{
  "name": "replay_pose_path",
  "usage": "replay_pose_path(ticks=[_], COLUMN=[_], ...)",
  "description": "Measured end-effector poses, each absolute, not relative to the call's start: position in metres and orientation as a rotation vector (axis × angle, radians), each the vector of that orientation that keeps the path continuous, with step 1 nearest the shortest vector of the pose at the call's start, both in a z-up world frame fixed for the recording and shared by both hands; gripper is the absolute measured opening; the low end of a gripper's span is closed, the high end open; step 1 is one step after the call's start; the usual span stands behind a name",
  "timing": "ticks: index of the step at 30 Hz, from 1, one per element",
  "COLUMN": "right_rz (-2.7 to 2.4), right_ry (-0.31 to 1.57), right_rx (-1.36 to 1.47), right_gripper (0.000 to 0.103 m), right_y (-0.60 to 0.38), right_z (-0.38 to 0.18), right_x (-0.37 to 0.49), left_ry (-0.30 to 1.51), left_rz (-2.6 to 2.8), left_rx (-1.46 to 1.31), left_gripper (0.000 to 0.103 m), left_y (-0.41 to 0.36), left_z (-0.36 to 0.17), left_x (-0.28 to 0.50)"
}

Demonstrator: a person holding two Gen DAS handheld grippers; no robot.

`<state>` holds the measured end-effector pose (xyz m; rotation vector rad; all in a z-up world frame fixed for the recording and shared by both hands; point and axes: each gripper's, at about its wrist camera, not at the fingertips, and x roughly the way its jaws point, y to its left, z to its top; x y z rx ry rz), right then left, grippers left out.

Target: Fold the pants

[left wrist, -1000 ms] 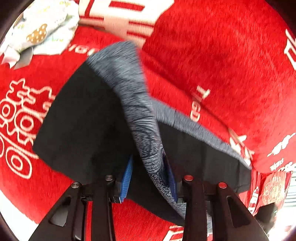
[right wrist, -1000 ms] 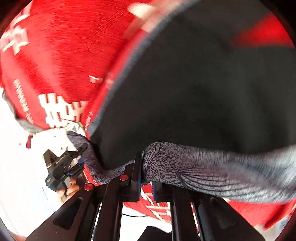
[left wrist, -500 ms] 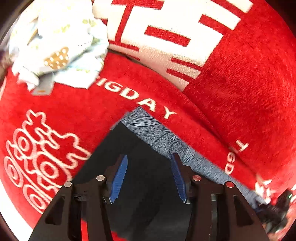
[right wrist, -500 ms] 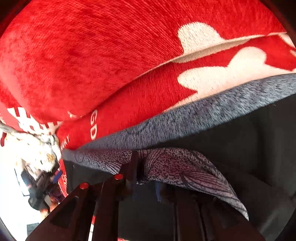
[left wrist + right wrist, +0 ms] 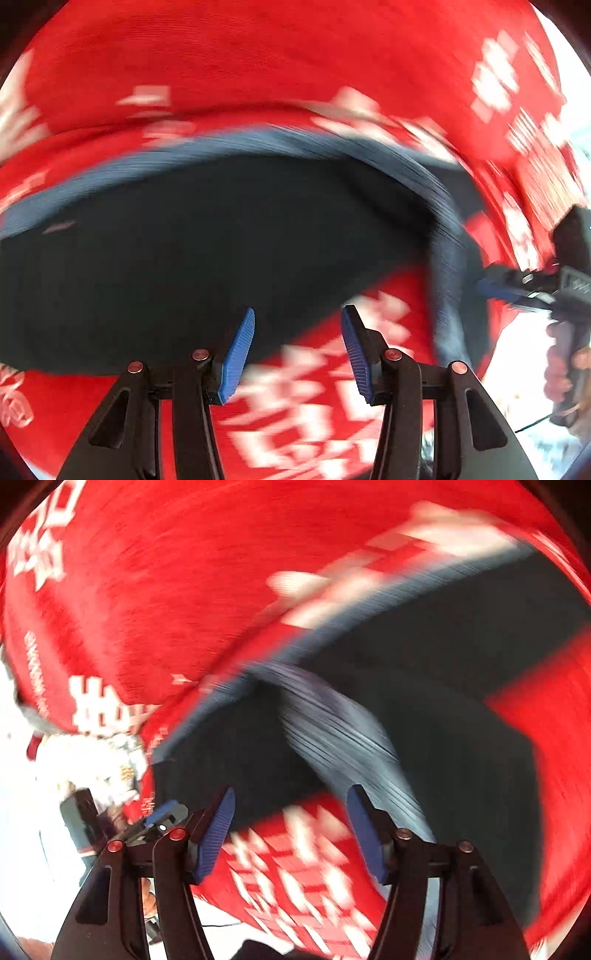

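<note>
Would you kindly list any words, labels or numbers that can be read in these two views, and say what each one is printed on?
None can be read.
White print on the red blanket, near the left gripper: blurred by motion.
Large white character on the blanket's left part, right wrist view: shape visible, not legible.
Small white line beside it: too small.
Dark pants: no label visible.

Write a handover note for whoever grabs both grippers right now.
Left gripper: open, holding nothing.
Right gripper: open, holding nothing.
Dark pants with a grey heathered waistband lie released on the red plush blanket with white lettering, one grey band turned over the dark cloth.
Done: at least one fold appears laid; motion blur hides detail.
Left: check the edges, then fold again if needed.
</note>
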<state>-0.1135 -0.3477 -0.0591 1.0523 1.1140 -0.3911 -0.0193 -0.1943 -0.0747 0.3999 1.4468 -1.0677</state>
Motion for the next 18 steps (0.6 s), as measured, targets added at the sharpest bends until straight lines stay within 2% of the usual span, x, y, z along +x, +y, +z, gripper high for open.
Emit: replay_pose_path(ticks=[4, 8, 16, 18], right_rz=[-0.523, -0.558, -0.426, -0.425], right_ry=[1.076, 1.040, 0.770, 0.716], right_rx=[1.224, 1.388, 1.691, 1.754], right_gripper=[0.068, 0.068, 0.066, 0.026], right_y=[-0.347, -0.326, -0.300, -0.299], right_z=[-0.071, -0.098, -0.155, -0.159], right_x=[-0.227, -0.291, -0.309, -0.316], left_ry=[1.533, 1.601, 1.685, 1.702], left_rz=[-1.225, -1.276, -1.357, -1.364], left_rx=[0.430, 0.442, 0.437, 0.422], left_gripper=[0.050, 0.050, 0.051, 0.051], left_y=[-0.246, -0.279, -0.313, -0.320], left_z=[-0.088, -0.105, -0.119, -0.117], left_x=[-0.079, -0.111, -0.134, -0.136])
